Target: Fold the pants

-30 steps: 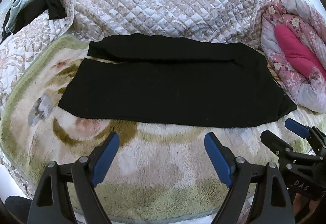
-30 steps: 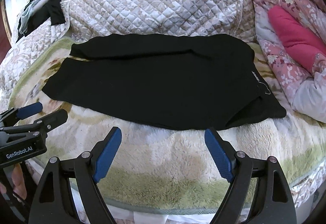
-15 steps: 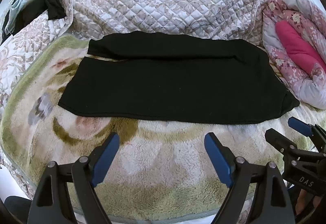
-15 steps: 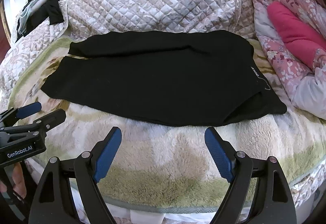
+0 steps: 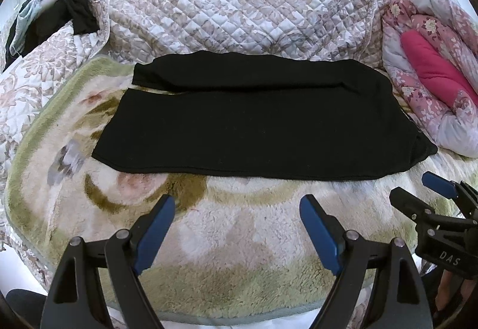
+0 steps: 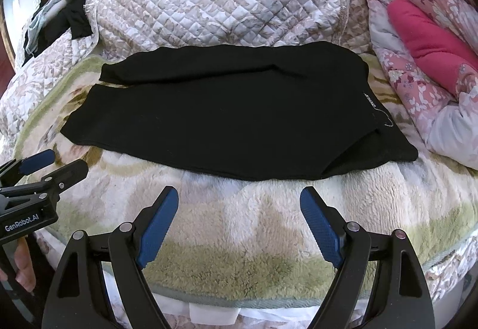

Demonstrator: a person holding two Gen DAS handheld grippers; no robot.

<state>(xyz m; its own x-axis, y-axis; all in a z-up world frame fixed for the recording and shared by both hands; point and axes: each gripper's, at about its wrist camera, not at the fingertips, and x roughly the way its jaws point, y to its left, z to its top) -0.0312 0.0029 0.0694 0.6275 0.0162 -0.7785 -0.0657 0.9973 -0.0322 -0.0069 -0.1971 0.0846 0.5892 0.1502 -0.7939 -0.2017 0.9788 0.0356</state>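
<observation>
Left to right: a heap of dark and pale clothes lies at the far left edge of the bed. The left gripper hangs over the near part of a fleecy cream-and-green blanket, its blue-padded fingers spread wide with nothing between them. The black pants lie flat across the blanket, lengthwise from side to side, leg ends to the left and waistband to the right, one leg folded partly over the other; they rest just beyond both grippers' fingertips, touching neither. Behind them rises a quilted floral cover. The right gripper likewise stands wide open and empty, nearer the waistband end. At far right sits a bundled pink floral quilt.
</observation>
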